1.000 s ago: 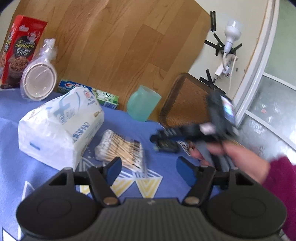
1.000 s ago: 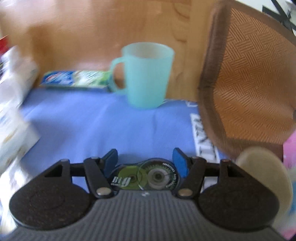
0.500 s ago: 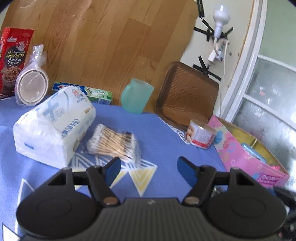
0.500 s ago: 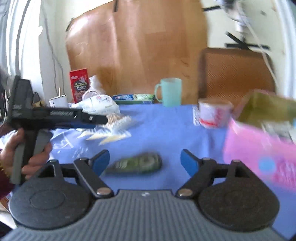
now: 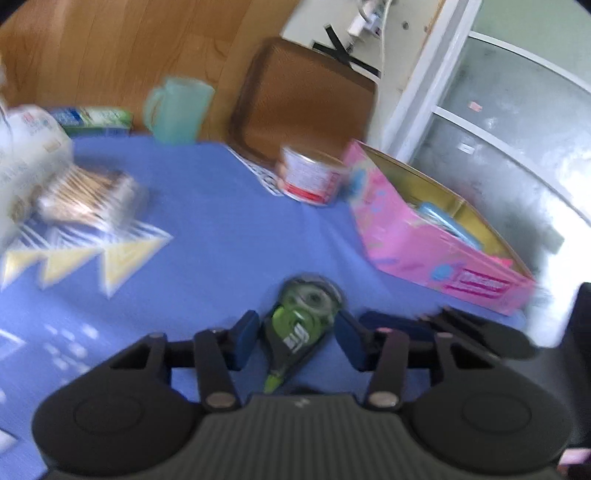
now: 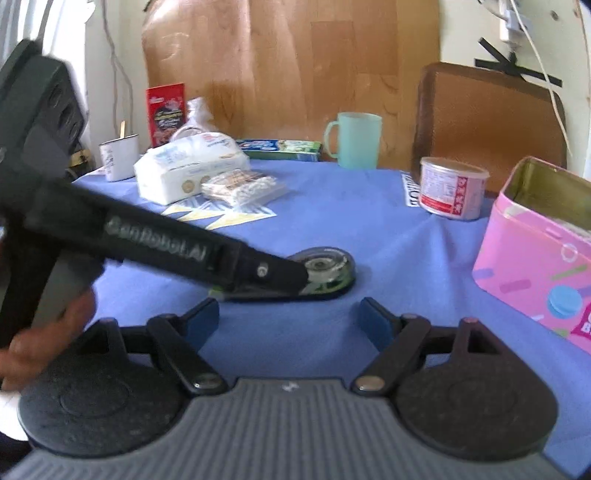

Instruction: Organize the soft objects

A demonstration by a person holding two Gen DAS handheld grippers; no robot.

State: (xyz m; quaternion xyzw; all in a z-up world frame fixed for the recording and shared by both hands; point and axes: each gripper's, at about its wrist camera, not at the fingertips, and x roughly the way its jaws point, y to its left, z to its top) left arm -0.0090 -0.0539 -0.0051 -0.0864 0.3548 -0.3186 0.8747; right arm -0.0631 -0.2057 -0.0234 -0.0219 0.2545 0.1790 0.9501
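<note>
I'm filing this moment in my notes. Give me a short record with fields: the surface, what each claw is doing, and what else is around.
Surface: blue tablecloth
Left claw: jaws have just been closing around the green correction-tape dispenser, which lies flat on the cloth; blur hides whether the pads touch it
Right claw: jaws have just opened, nothing between them, just short of the dispenser
Also on cloth: open pink tin box, red-and-white can, clear pack of cotton swabs, white tissue pack

Wooden panel (image 6: 295, 66) leans on a pale wall (image 6: 461, 29) beside a frosted window (image 5: 517, 122)
</note>
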